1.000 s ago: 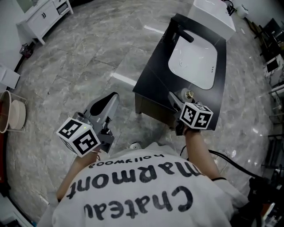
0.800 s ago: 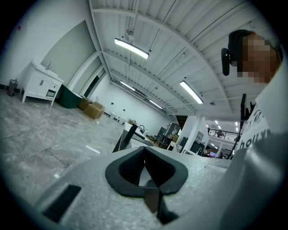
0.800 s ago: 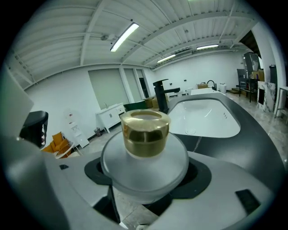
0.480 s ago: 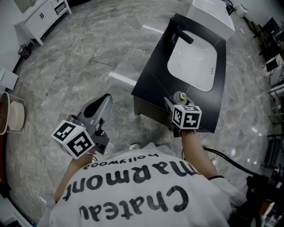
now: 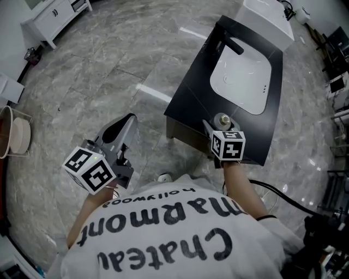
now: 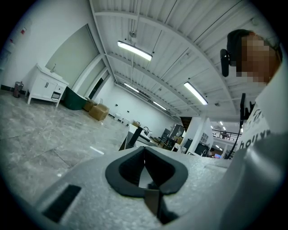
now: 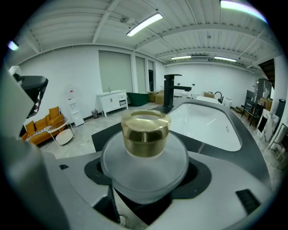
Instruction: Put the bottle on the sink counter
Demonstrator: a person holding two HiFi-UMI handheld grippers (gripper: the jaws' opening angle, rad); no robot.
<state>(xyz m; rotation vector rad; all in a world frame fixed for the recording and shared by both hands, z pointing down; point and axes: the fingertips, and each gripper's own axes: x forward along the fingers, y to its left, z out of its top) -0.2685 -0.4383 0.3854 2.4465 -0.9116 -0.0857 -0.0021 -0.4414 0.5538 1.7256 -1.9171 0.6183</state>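
A round frosted-glass bottle (image 7: pixel 145 166) with a gold cap (image 7: pixel 145 133) sits upright between the jaws of my right gripper (image 7: pixel 144 177), which is shut on it. In the head view the bottle (image 5: pixel 222 120) hangs over the near end of the black sink counter (image 5: pixel 188 92), just short of the white basin (image 5: pixel 242 76); whether it touches the counter I cannot tell. A black faucet (image 5: pixel 226 41) stands at the basin's left rim. My left gripper (image 5: pixel 126 122) is out over the floor, left of the counter, shut with nothing in it.
The counter stands on a grey marble floor (image 5: pixel 109 65). A white cabinet (image 5: pixel 54 16) is at the far left and a round stool (image 5: pixel 13 136) at the left edge. A black cable (image 5: pixel 289 201) lies on the floor at the right.
My right gripper has shifted a little to the left with the bottle, staying over the counter's near end. The left gripper has drifted slightly left and down.
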